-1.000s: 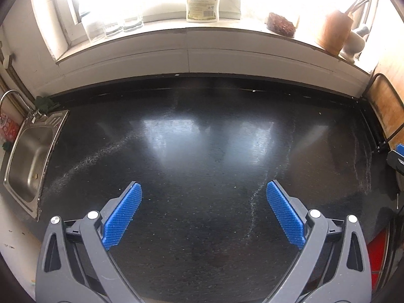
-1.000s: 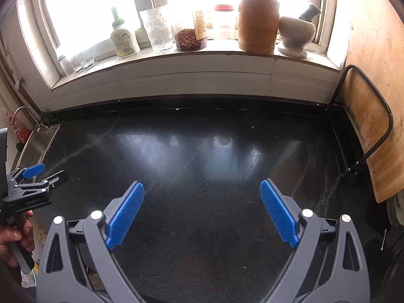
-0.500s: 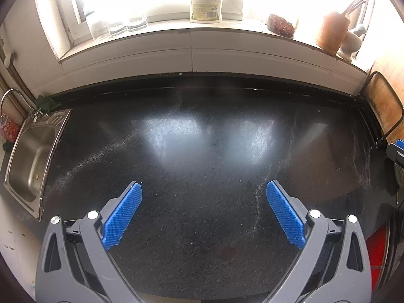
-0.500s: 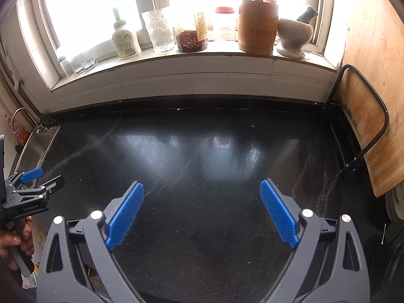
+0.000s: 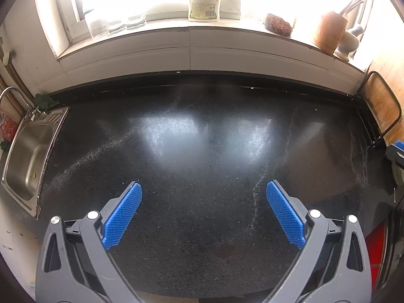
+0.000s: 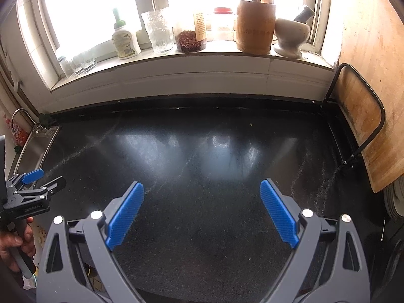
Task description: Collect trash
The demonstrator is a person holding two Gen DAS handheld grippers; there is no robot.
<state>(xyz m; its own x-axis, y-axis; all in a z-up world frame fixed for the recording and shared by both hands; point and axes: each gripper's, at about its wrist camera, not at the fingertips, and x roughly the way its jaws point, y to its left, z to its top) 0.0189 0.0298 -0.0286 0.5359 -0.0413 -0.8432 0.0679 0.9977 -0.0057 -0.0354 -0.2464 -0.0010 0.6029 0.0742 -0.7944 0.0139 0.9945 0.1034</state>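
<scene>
Both tools — left tool (image 5: 203, 197), right tool (image 6: 202, 194) — gape wide, holding nothing; scan the bare black bench (image 5: 202, 139) for crumbs first.

trash: tiny pale crumb (image 6: 251, 124) | lying loose on black countertop (image 6: 202, 227) | near back edge

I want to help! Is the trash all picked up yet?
Maybe nearly. The black counter shows no big trash, only tiny crumbs like one near the back. The left gripper and right gripper are open and hold nothing. Those crumbs may be all that's left.
</scene>
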